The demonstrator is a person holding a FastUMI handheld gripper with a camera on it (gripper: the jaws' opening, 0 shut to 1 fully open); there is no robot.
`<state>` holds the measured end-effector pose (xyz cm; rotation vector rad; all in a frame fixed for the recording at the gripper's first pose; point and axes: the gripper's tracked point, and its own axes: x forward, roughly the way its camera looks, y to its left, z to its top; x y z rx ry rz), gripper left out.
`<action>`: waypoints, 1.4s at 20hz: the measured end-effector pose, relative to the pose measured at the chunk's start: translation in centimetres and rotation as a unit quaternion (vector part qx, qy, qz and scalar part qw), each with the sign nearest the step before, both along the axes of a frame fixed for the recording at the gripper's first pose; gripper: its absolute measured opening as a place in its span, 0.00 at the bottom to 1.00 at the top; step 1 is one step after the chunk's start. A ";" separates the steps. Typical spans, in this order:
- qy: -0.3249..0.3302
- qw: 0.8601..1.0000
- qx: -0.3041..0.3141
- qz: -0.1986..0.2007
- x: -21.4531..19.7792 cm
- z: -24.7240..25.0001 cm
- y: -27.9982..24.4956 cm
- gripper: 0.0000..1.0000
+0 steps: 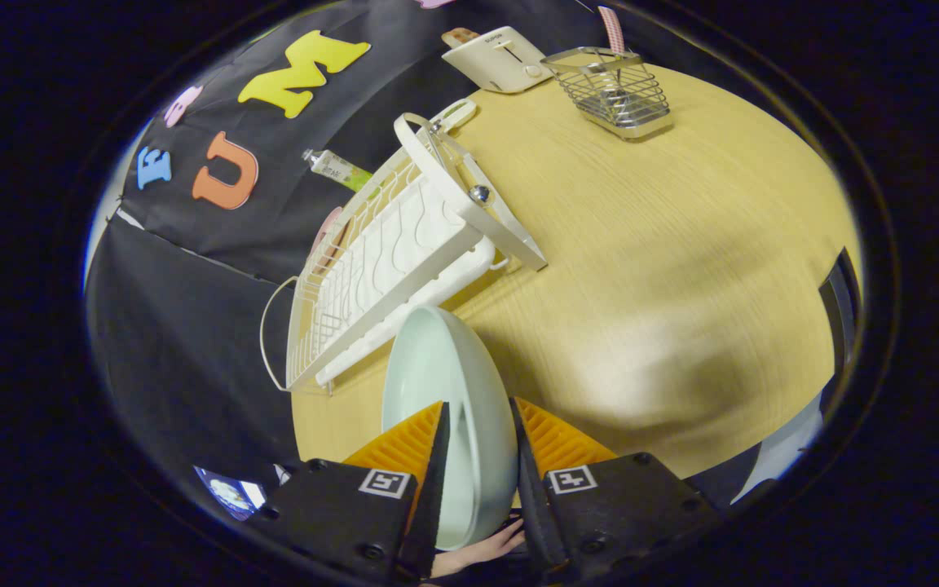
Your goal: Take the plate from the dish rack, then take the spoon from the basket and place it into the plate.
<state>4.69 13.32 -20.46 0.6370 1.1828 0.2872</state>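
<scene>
A pale green plate (pixel 445 383) stands on edge between my fingers, and my gripper (pixel 479 424) is shut on its rim. The plate hangs over the wooden table (pixel 665 269), just in front of the white dish rack (pixel 388 261). Far beyond the fingers, a wire basket (pixel 620 94) stands on the table. A spoon with a red-and-white checked handle (pixel 612 20) sticks up out of it.
A white toaster (pixel 502 57) stands behind the basket at the table's far edge. A tube (pixel 339 169) lies beyond the rack near the cloth wall. A pink item (pixel 327 232) sits in the rack's far side. A hand (pixel 482 550) shows below the plate.
</scene>
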 end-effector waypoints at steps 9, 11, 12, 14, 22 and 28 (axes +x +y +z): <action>-0.086 0.994 -0.059 0.017 1.3 2.4 -1.6 0.67; -0.131 0.987 -0.088 0.024 1.4 3.6 -2.4 0.72; -0.153 0.982 -0.104 0.028 1.5 4.1 -3.0 0.74; -0.204 0.967 -0.152 0.030 2.2 5.3 -4.7 0.77; -0.370 0.881 -0.294 -0.006 4.4 10.7 -12.2 0.85; -0.450 0.821 -0.347 -0.056 7.4 14.0 -19.1 0.99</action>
